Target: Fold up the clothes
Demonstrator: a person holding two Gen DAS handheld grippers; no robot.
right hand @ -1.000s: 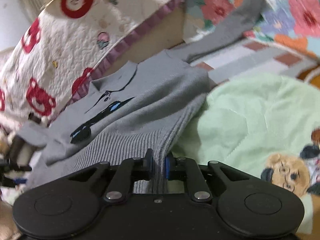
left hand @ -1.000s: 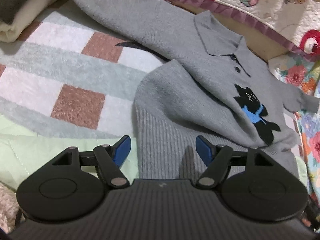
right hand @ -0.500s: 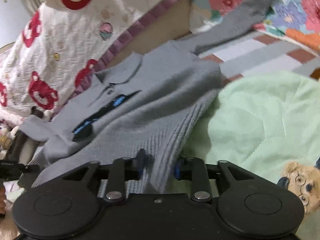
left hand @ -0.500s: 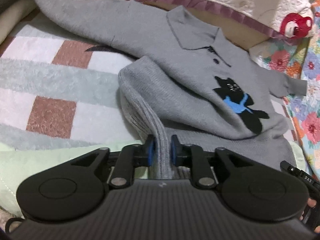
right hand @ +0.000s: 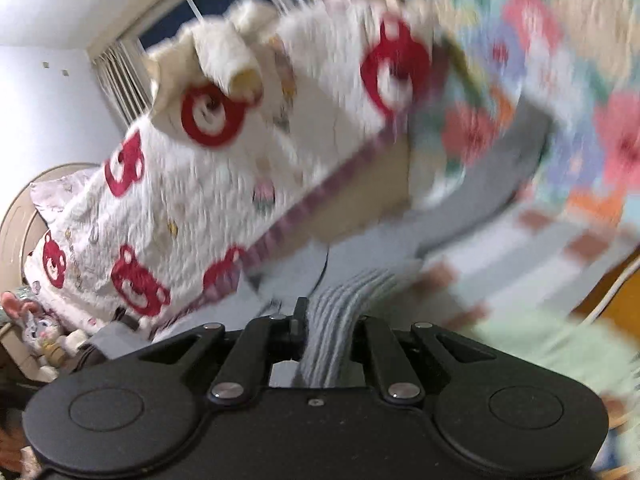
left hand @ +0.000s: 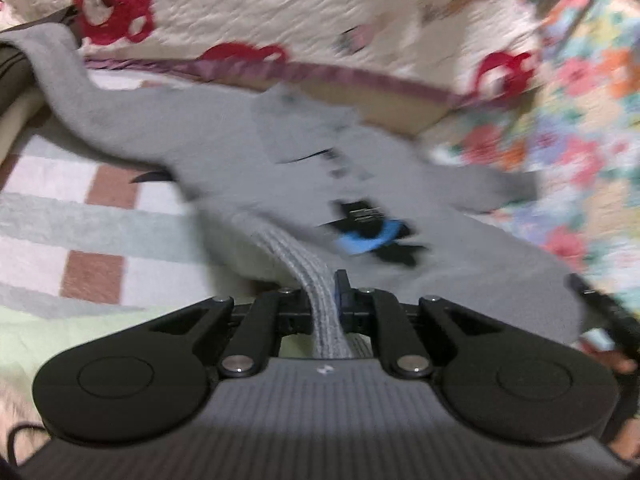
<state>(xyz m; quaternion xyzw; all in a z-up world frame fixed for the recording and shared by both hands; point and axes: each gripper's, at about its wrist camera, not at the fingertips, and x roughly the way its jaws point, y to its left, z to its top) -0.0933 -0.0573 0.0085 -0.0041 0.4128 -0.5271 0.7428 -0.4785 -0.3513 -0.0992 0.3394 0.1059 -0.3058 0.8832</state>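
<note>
Item: 1 grey sweater [left hand: 224, 148], collared, with a black-and-blue cat motif [left hand: 372, 232] on the chest, lay on a checked blanket [left hand: 80, 232] against a bear-print quilt [left hand: 280, 12]; 1 sleeve trailed to the far left, and a floral cover [left hand: 592, 120] bordered the right side. Left gripper [left hand: 325, 300]: fingers pressed in on the ribbed hem [left hand: 296, 256], a band of knit running up between them. Right gripper [right hand: 326, 320]: fingers likewise pinching the ribbed hem, seen as grey ridges fanning out from the jaws. Purpose, as judged: 2 grips on the bottom edge let the hem travel level toward the collar, so the body would halve without skewing. Both views were heavily motion-blurred and the right camera tilted up toward wall and window [right hand: 224, 8], consistent with a lift under way. Stage: first fold begun, not laid. Risk: soft knit could sag between the 2 grips.
</note>
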